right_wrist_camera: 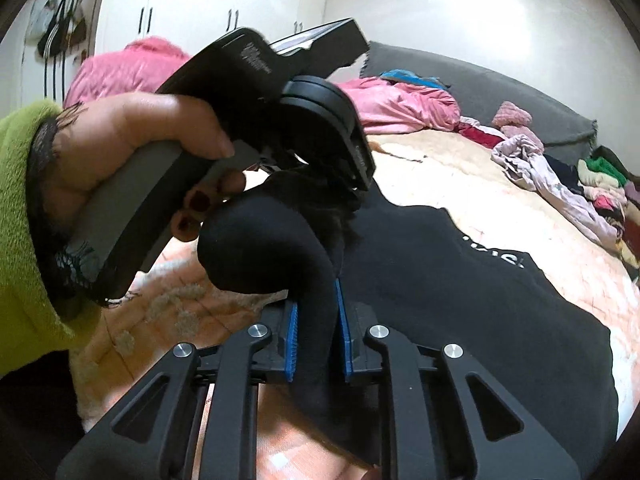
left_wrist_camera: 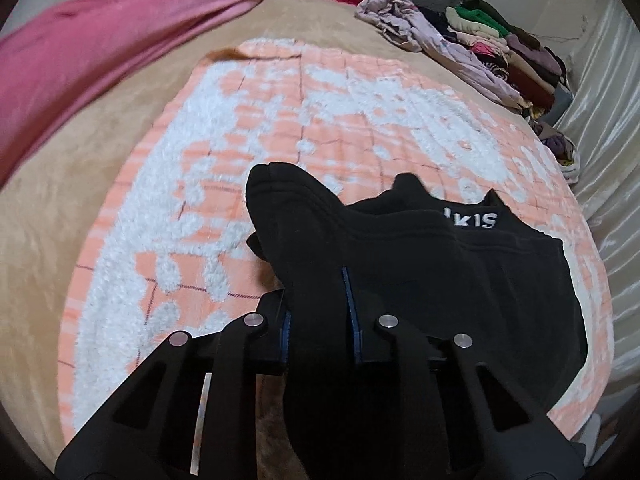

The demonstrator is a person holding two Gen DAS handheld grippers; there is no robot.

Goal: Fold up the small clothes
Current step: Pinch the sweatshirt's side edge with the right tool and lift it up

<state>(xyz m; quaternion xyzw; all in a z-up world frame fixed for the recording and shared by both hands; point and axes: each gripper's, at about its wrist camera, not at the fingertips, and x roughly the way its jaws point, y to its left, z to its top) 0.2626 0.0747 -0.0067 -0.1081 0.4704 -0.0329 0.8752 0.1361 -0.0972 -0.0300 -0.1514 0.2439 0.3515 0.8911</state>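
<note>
Both grippers are clamped on the same black garment point(left_wrist_camera: 460, 272): the left gripper point(left_wrist_camera: 316, 300) has its blue pads pressed on a bunched edge of the cloth, and the right gripper point(right_wrist_camera: 316, 320) pinches a rolled fold between its own pads. In the right wrist view the person's left hand point(right_wrist_camera: 132, 152), in a lime-green sleeve point(right_wrist_camera: 24, 248), holds the other tool just above and left of the right jaws, so the two grips sit close together on one end of the garment. From there the cloth runs forward and to the right, its long axis stretching away over the bed with white lettering point(left_wrist_camera: 476, 220) on the far part. The left hand looks nearer the free corner, so the next fold likely turns on drawing that held end across the body of the garment. It lies on a peach-and-white fluffy blanket point(left_wrist_camera: 248, 128) spread over a beige cover point(left_wrist_camera: 132, 120). A pink quilt point(left_wrist_camera: 120, 32), a heap of mixed clothes point(left_wrist_camera: 500, 48) and white wardrobe doors point(right_wrist_camera: 200, 4) surround it.
</note>
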